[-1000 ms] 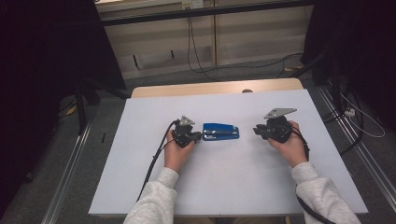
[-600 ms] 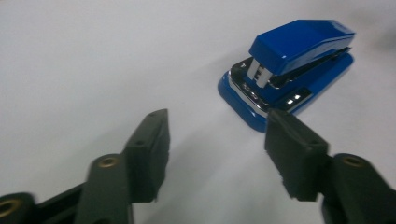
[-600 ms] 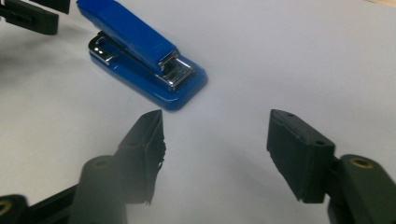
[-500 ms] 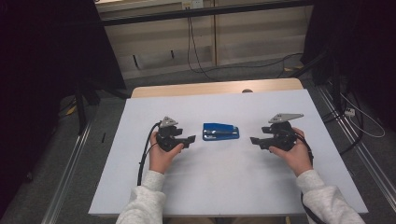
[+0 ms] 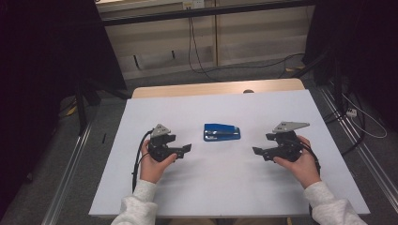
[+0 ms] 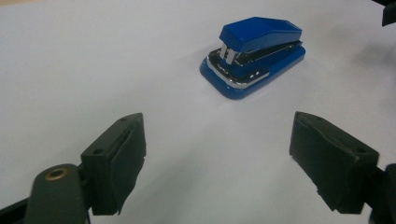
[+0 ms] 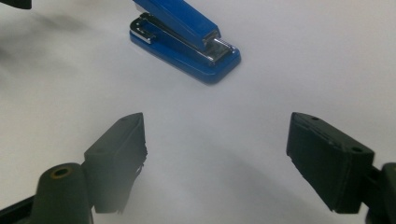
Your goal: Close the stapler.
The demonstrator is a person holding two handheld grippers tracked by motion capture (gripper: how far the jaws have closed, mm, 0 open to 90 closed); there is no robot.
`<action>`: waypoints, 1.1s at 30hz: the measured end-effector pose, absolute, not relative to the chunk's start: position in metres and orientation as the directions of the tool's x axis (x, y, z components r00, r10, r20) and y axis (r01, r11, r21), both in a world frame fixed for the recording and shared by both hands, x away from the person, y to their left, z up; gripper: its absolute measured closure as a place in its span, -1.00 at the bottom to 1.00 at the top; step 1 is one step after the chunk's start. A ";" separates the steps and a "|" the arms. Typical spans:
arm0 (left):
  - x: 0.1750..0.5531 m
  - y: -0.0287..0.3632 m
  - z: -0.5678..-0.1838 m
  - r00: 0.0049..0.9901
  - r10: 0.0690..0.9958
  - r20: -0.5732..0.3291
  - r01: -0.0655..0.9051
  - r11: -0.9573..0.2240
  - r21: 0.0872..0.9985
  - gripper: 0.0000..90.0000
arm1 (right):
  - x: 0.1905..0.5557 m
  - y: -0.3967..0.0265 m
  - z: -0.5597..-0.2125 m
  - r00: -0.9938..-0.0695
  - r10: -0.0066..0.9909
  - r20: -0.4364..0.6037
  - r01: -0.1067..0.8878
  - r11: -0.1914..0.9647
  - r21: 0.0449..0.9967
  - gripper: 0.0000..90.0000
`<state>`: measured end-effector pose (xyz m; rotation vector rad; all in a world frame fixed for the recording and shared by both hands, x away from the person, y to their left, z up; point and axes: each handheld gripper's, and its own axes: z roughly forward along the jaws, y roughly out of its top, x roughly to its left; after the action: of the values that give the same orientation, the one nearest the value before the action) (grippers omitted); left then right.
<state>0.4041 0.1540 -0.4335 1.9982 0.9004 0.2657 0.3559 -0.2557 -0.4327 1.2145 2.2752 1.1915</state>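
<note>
Blue stapler (image 5: 221, 132) sits free on the table (image 5: 225, 197), left gripper (image 5: 184, 149) and right gripper (image 5: 257, 151) flanking it, jaws just spread wide, nothing between them, probably letting go.

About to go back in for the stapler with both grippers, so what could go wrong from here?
1. The blue stapler lies loose on the smooth white table; a one-sided nudge might slide it.
2. The left gripper and right gripper, both open, face each other across it and might collide.
</note>
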 end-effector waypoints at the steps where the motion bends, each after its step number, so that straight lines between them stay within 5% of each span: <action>1: 0.401 0.157 -0.433 0.713 0.685 -0.146 0.487 -0.335 0.806 -0.62 | 0.353 -0.257 -0.432 -0.596 0.794 0.117 0.546 0.294 0.784 -0.60; 33: 0.363 0.206 -0.430 0.686 0.711 -0.155 0.497 -0.302 0.814 -0.72 | 0.315 -0.254 -0.436 -0.630 0.767 0.124 0.557 0.334 0.761 -0.77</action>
<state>0.3627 0.2063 -0.4297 1.9701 0.9335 0.2910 0.3148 -0.2541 -0.4357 1.1926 2.3434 1.1797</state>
